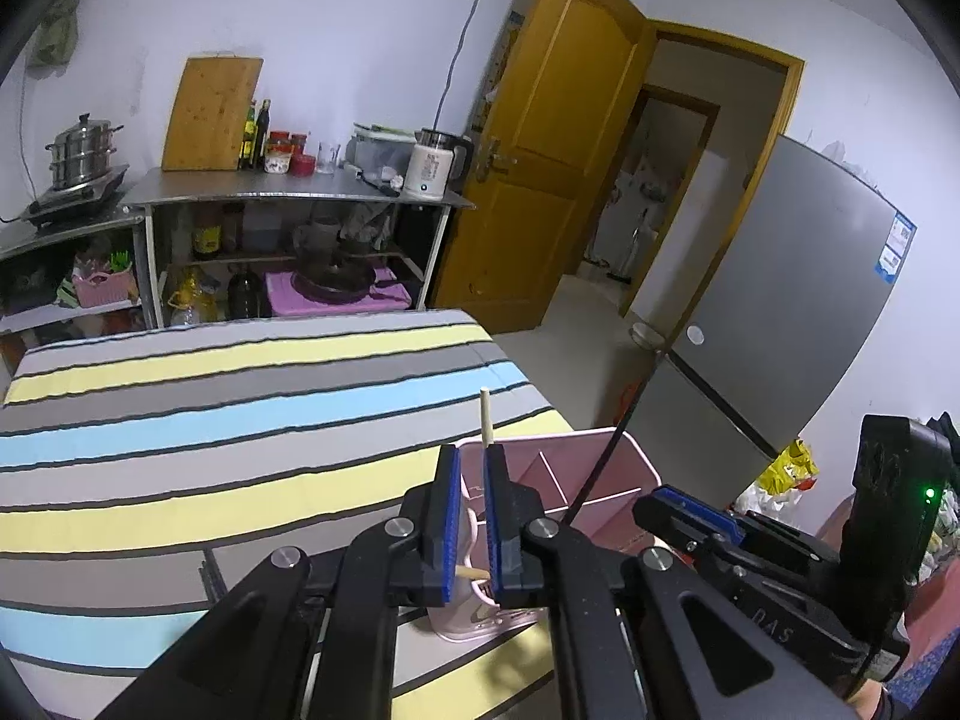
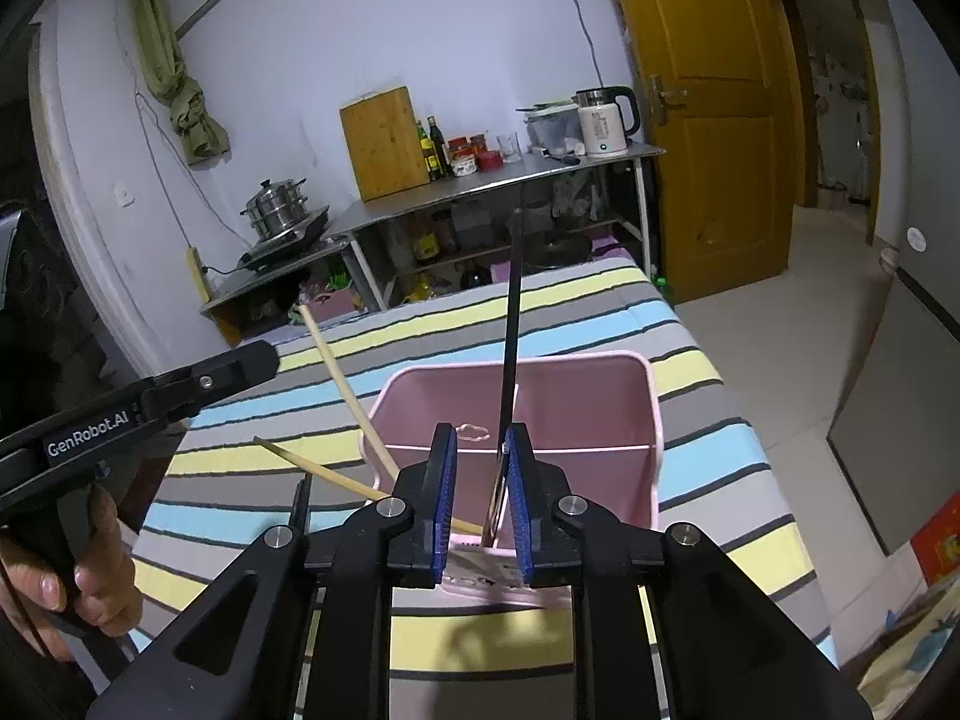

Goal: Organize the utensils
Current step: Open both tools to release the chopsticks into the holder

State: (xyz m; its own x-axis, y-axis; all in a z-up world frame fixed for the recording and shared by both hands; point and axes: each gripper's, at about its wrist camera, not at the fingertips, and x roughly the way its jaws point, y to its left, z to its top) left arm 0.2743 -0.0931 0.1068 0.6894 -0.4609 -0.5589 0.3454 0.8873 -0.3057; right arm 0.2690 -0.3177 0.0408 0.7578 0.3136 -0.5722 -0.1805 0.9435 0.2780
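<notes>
Your left jaws are closed on a wooden chopstick (image 1: pixel 487 420) over the pink organizer (image 2: pixel 600 408). Your right jaws stand parted around the black utensil (image 2: pixel 512 324), which is already in a compartment. One chopstick looks left to drop in.

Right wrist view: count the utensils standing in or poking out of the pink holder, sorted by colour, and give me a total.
Wooden chopsticks: 2
Black utensil: 1
Total: 3
</notes>
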